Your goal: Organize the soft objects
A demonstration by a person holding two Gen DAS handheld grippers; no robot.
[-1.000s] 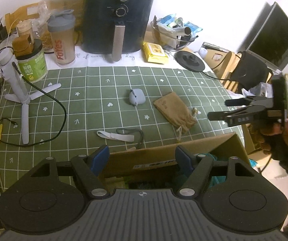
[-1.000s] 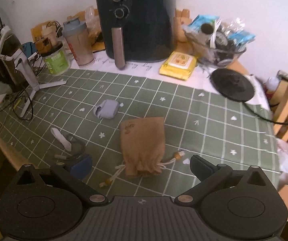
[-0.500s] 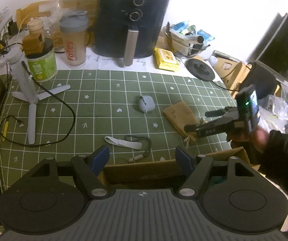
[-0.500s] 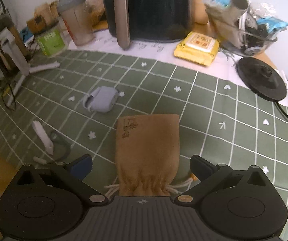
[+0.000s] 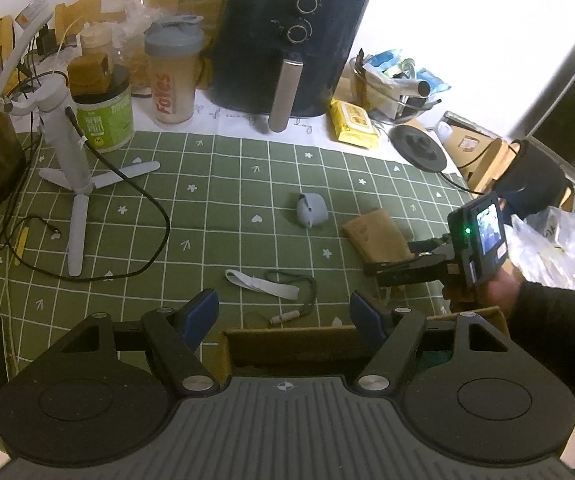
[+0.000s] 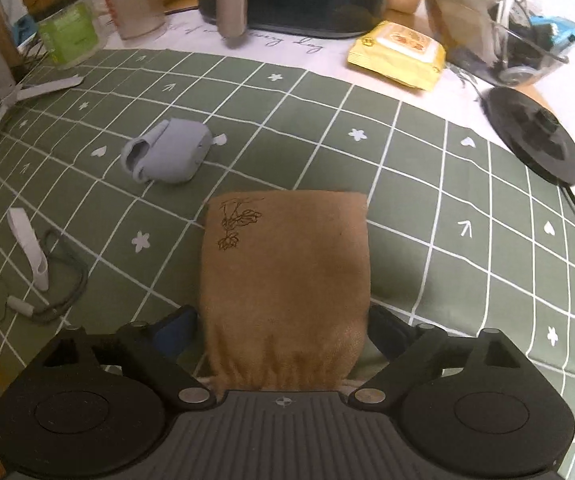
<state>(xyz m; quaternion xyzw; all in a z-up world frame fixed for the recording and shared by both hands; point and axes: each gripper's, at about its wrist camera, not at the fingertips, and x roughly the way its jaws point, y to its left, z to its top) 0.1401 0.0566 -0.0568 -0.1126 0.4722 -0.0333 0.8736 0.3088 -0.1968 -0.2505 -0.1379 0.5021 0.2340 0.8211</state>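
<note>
On the green checked cloth of the desk [image 6: 427,184] lies the tan drawstring pouch [image 6: 285,276], flat, with its gathered neck toward the right claw [image 6: 283,334]. This claw is low over the pouch and its jaws are closing, one blue pad on each side of the neck; the fabric lies between them, but I cannot tell for sure that the pads press it yet. To do this step well, I think the claw should close on the bunched neck, where the fabric is thick, and catch both layers, not only the loose cord, and then lift straight up so the pouch does not drag on the cloth. The left claw [image 5: 283,312] is released, holding nothing, and hangs above the near edge of the desk over the cardboard box [image 5: 287,344], which seems to be the place for the soft things. The grey silicone case [image 6: 169,156] and the white strap with cord [image 6: 33,254] lie apart from the pouch, not yet collected.
</note>
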